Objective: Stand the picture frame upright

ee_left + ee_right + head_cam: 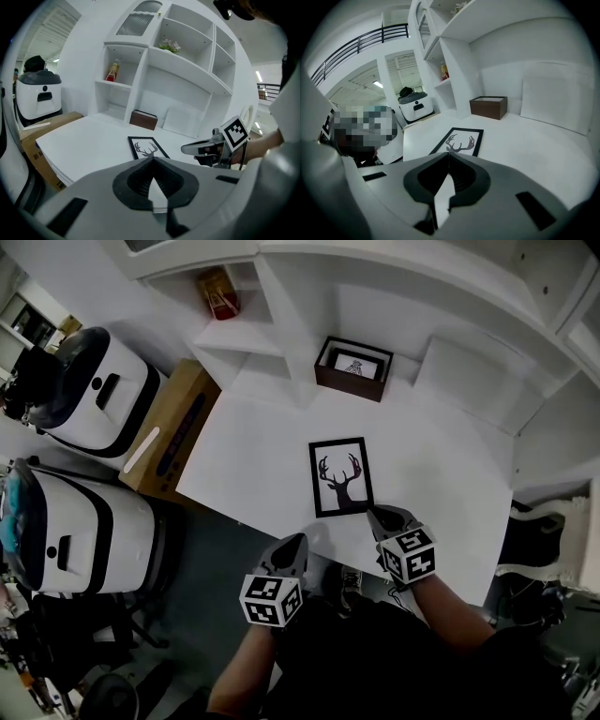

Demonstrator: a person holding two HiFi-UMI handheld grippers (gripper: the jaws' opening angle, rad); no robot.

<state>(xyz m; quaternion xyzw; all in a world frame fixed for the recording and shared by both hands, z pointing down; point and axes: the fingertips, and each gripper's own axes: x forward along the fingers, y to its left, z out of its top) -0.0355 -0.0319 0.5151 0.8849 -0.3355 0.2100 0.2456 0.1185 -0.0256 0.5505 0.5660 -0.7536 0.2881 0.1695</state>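
A black picture frame (340, 476) with a deer-antler print lies flat on the white table (253, 451), near its front edge. My right gripper (378, 514) is shut and empty, its tips just at the frame's near right corner. My left gripper (295, 542) is shut and empty too, off the table's front edge, to the left of the frame and nearer to me. In the left gripper view the frame (146, 147) lies ahead, with the right gripper (201, 149) to its right. In the right gripper view the frame (459, 141) lies just beyond the closed jaws.
A brown open box (354, 367) holding a small picture sits at the table's back under the white shelves. A red bottle (217, 292) stands on a shelf. A cardboard box (169, 427) and two white machines (89, 390) stand left of the table.
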